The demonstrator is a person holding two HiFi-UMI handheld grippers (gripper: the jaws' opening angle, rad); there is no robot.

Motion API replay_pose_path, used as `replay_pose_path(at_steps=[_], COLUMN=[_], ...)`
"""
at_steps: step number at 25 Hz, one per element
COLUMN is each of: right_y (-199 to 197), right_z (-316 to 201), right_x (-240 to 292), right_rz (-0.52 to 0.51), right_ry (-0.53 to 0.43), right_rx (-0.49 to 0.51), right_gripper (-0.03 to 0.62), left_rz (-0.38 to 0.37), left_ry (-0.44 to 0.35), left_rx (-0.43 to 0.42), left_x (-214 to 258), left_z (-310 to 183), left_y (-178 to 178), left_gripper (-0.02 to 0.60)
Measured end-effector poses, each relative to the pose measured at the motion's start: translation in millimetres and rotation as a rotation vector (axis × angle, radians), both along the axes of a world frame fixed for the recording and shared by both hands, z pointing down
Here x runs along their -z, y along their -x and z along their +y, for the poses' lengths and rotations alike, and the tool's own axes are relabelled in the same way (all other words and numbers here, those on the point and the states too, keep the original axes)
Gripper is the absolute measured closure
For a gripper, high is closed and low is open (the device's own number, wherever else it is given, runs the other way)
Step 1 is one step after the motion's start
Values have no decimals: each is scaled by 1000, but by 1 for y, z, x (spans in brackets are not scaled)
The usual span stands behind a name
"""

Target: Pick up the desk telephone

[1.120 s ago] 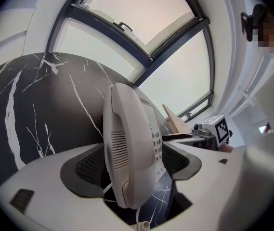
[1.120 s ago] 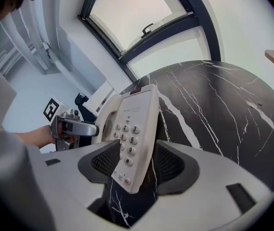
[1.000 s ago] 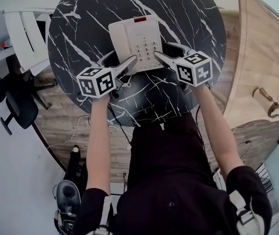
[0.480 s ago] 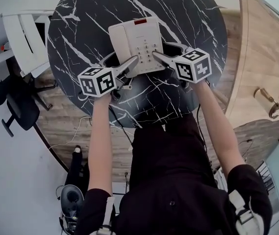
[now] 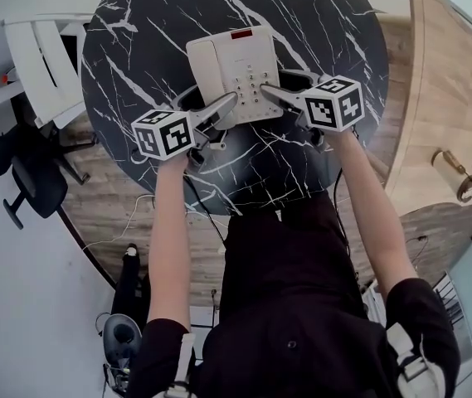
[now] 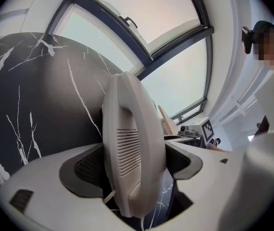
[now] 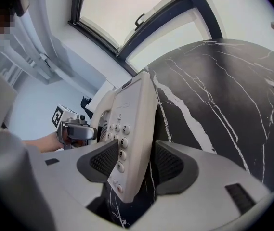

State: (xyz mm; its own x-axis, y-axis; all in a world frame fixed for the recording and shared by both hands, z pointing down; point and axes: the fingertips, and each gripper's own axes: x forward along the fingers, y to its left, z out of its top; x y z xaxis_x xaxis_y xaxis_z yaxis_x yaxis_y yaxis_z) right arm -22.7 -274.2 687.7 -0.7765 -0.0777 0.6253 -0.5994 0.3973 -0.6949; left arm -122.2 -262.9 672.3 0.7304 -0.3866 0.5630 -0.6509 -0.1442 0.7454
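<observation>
A white desk telephone (image 5: 231, 69) lies on the round black marble table (image 5: 302, 23), handset on its left, keypad on its right. My left gripper (image 5: 206, 102) straddles the phone's near-left corner. In the left gripper view the handset (image 6: 132, 148) fills the space between the grey pads (image 6: 86, 165), and no squeeze shows. My right gripper (image 5: 279, 85) straddles the near-right corner. Its jaws are opening around the keypad edge (image 7: 127, 138), with a dark slit between that edge and the right pad (image 7: 175, 165). The phone's underside is hidden.
A white chair (image 5: 41, 56) stands left of the table, a dark office chair (image 5: 32, 181) below it. Wooden flooring (image 5: 451, 81) runs along the right. Cables (image 5: 136, 214) trail on the floor near the person's legs. Large windows (image 6: 165, 18) rise beyond the table.
Both grippers have edged slightly farther onto the phone's near corners. The phone still lies on the table in about the same spot.
</observation>
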Motion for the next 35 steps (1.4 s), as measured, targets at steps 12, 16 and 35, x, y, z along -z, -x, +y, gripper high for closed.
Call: replay_pose_path(at_steps=[12, 16, 35], right_y=[3, 2, -4], right_z=[1, 1, 38], right_x=[0, 1, 37], right_rz=[-58, -57, -38], right_ry=[31, 20, 32], right_rx=[-9, -30, -108], right_gripper=[364, 365, 370], left_rz=[3, 0, 6], left_ry=[0, 5, -6], left_rx=[6, 12, -4], left_x=[-1, 0, 36], left_z=[0, 0, 32], left_y=[1, 1, -3], left_gripper=[187, 189, 190])
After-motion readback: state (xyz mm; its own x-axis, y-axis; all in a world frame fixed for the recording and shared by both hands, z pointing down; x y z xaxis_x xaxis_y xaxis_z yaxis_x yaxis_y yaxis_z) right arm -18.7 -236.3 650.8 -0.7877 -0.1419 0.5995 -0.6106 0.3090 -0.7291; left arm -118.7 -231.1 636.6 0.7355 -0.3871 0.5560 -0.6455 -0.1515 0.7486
